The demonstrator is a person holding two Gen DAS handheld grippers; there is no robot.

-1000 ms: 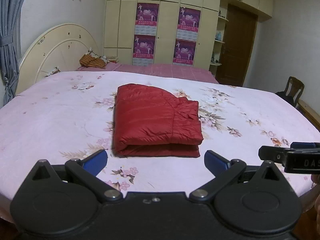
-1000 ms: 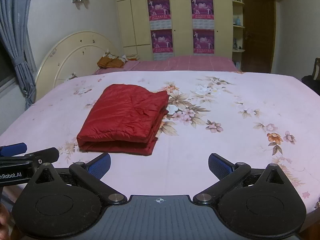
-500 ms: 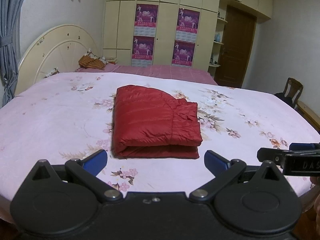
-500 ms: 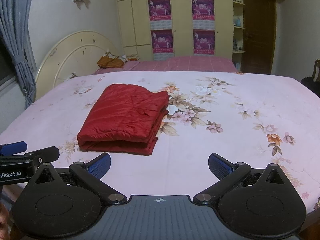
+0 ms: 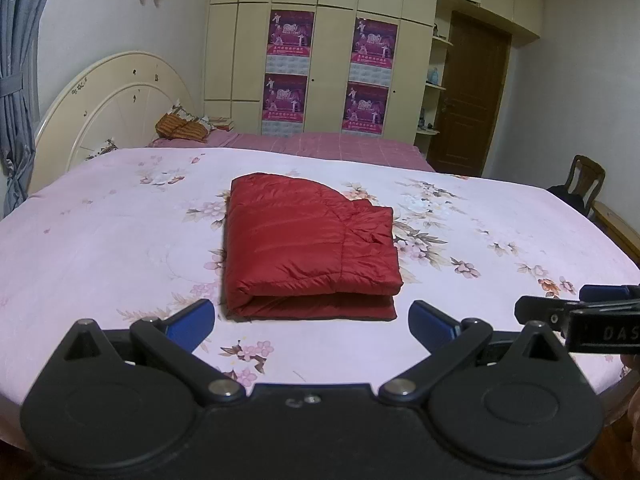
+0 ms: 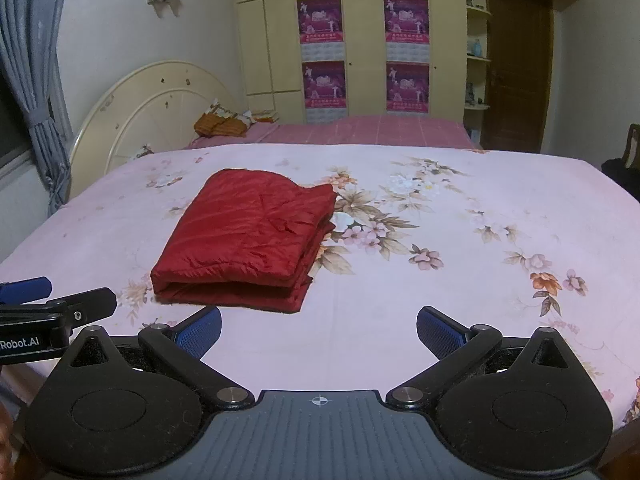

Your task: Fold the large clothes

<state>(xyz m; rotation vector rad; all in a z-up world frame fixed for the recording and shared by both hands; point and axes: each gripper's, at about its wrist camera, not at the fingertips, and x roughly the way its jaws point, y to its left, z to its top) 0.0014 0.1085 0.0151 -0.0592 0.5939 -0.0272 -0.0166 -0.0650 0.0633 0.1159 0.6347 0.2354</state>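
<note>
Folded red jacket point(image 5: 308, 246) on floral bedsheet point(image 5: 100, 248); left gripper point(image 5: 312, 322) jaws apart.

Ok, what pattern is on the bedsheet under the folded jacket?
Pale pink with scattered flowers and leaves; the bedsheet shows best in the right wrist view.

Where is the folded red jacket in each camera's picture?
Left wrist: the red jacket lies in the middle, straight ahead between the open fingers.
Right wrist: the red jacket lies left of the middle, turned at a slant.
Shared landmark: the four purple posters on the wardrobe behind the bed.
</note>
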